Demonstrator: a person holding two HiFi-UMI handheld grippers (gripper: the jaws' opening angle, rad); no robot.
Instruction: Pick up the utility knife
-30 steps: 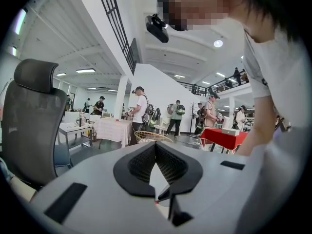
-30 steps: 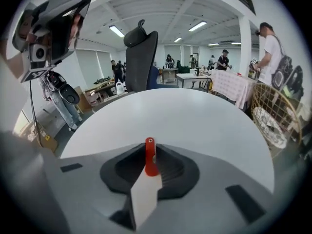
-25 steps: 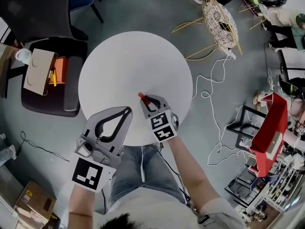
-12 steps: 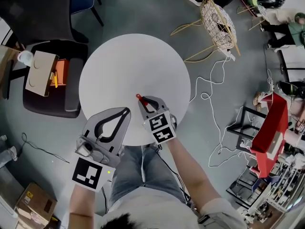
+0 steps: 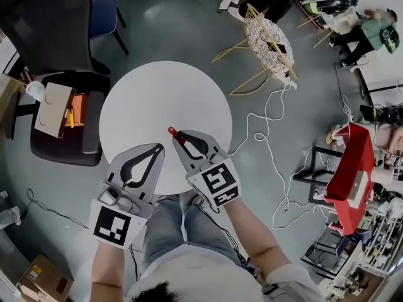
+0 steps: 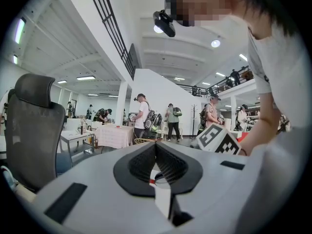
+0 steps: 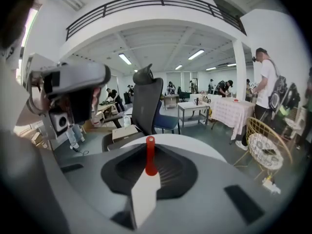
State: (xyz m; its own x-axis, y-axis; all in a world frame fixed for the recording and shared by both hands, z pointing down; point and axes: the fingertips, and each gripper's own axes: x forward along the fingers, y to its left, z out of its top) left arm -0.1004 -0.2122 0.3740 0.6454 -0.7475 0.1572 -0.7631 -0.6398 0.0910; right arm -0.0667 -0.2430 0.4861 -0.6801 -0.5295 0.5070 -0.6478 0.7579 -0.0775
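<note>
The right tongs (image 5: 179, 134) are clamped on the red knife (image 7: 150, 161), which sticks out over the worktop (image 5: 157, 93) near its front edge. The left tongs (image 5: 155, 148), closed and empty, sit at that same edge.

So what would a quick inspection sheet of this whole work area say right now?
Surface: round white table, no marks seen.
Job's things: red-handled utility knife, its red end poking out past the jaws that hold it.
Clutter: nothing seen on the table.
Grippers: right gripper shut on the knife; left gripper shut, empty.
Cables: white cable looping over the grey floor right of the table.
Surroundings: black office chair, yellow wire chair, cardboard box.
</note>
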